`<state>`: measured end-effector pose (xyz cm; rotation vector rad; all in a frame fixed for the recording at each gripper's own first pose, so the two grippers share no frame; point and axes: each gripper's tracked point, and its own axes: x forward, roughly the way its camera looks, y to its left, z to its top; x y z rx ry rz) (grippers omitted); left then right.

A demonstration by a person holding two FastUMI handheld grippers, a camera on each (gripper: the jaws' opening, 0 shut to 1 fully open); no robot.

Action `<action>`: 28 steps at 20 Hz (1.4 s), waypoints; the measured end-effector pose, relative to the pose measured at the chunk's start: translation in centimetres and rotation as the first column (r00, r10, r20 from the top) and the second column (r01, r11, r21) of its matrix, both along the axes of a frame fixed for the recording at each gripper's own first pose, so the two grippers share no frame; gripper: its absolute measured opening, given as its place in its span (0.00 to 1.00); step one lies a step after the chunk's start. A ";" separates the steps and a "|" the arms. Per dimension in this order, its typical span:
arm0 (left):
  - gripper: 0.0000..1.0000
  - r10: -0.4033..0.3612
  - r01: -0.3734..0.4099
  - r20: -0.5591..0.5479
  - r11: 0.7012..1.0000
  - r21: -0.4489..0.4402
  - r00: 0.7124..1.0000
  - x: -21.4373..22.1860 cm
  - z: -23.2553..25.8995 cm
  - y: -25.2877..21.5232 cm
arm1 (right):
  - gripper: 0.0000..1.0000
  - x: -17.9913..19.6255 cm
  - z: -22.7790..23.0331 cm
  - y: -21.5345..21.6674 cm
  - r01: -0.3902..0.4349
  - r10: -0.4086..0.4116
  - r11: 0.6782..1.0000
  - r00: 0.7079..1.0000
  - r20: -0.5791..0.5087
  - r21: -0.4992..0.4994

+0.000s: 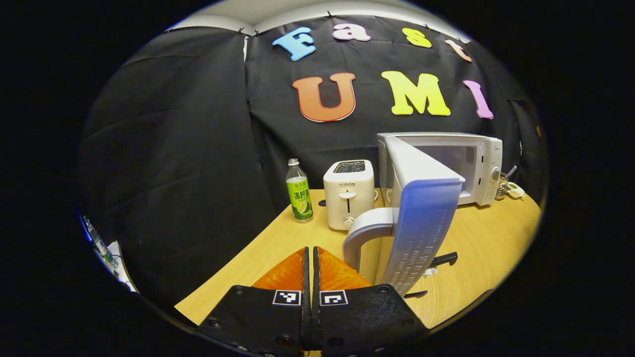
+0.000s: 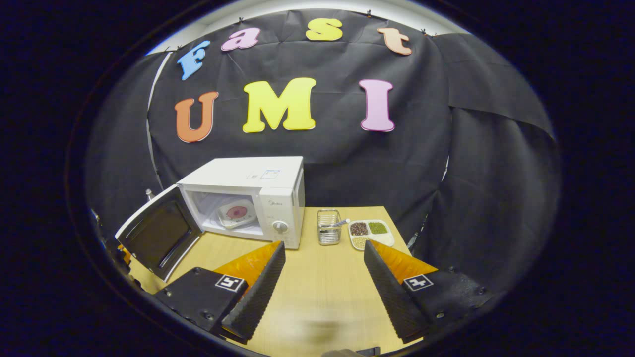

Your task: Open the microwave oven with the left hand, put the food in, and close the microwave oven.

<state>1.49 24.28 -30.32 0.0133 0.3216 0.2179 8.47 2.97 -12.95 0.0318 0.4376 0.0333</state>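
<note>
The left claw [image 1: 311, 258], fingers together, sits beside the open microwave door [image 1: 421, 218]. The right claw [image 2: 325, 267] gapes apart over the counter [image 2: 317, 292]. Food plate [image 2: 237, 212] rests inside the microwave [image 2: 248, 198] near the counter's back edge.

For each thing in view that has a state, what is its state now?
Microwave door: wide open.
Microwave: plate of food inside.
Left gripper: shut, holding nothing.
Right gripper: open, holding nothing.
Bottle: upright, capped.
Toaster: lever up.
</note>
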 end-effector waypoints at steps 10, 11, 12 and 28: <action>0.00 -0.156 0.157 0.088 0.988 -0.003 0.984 1.0 4.0 -12.7 | 0.93 -0.3 0.6 -4.1 -0.011 0.011 1.000 1.000 0.015 0.009; 0.00 -0.182 0.183 0.096 0.983 -0.009 0.979 1.4 4.4 -14.5 | 0.93 -0.5 0.9 -4.8 -0.011 0.011 1.000 1.000 0.016 0.006; 0.00 -0.208 0.211 0.106 0.977 -0.014 0.972 1.7 4.6 -16.4 | 0.93 -0.6 0.9 -5.3 -0.011 0.011 1.000 1.000 0.015 0.003; 0.00 -0.467 0.481 0.206 0.876 -0.024 0.860 17.7 7.1 -37.2 | 0.92 -0.9 -1.2 -10.6 0.078 -0.076 0.996 0.995 -0.062 0.040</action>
